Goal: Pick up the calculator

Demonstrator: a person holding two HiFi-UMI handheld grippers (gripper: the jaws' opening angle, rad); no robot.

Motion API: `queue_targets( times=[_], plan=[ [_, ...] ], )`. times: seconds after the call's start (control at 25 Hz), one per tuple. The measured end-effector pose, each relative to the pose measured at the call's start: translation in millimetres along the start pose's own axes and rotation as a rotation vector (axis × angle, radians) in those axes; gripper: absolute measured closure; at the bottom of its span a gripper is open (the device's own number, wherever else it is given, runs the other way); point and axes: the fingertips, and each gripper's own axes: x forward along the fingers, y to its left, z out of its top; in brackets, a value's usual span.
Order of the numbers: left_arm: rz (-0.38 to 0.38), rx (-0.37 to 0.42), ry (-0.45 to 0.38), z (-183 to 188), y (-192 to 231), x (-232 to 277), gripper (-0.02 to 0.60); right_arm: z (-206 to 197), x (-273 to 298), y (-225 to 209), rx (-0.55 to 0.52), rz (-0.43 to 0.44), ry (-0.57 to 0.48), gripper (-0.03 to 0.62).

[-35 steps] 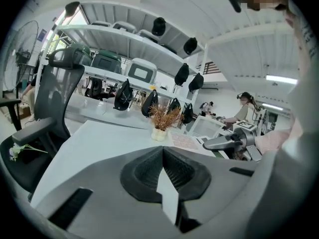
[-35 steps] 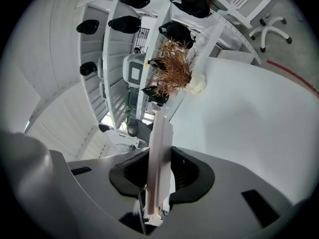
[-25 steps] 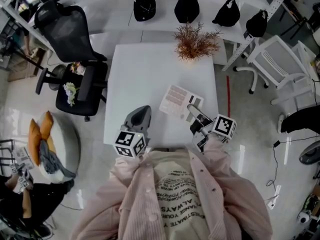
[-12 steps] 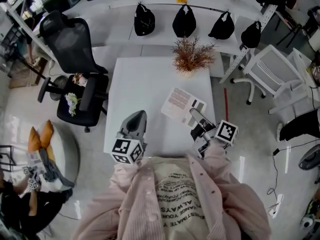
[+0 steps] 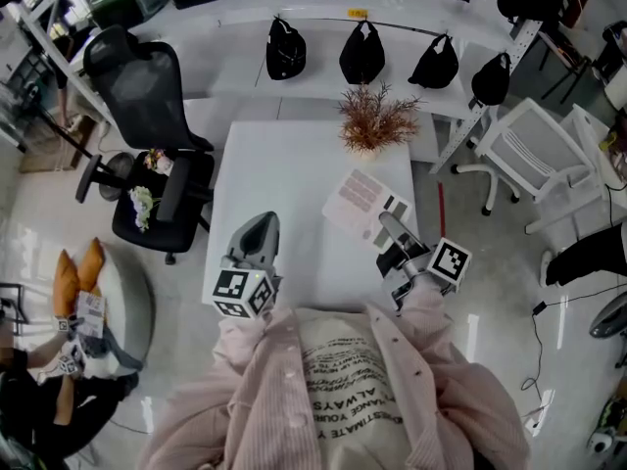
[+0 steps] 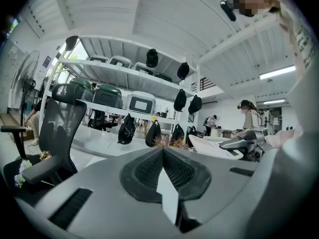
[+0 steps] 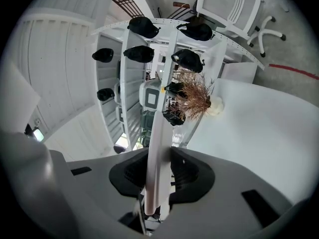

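Jaws of right gripper point(image 7: 159, 171) clamped on calculator point(image 7: 157, 128), edge-on, left gripper point(image 6: 162, 151) closed, empty

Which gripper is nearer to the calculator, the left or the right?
Right. The right gripper is clamped on the calculator at its near edge; the left gripper, shut and empty, is apart from it, off to its left.

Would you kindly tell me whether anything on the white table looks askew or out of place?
Only the calculator: the right gripper grips one end, and it is angled to the edges of the table. The dried plant stands upright; nothing looks spilled or damaged.
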Motion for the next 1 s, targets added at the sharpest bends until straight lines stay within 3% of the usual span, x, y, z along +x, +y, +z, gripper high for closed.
queue_targets(
  times=[1.0],
  plan=[
    [0.015, 0.015, 0.0, 3.2, 11.5, 12.4, 0.58, 11.9, 4.7, -7.4, 0.033, -0.007, -0.029, 0.5]
  ],
)
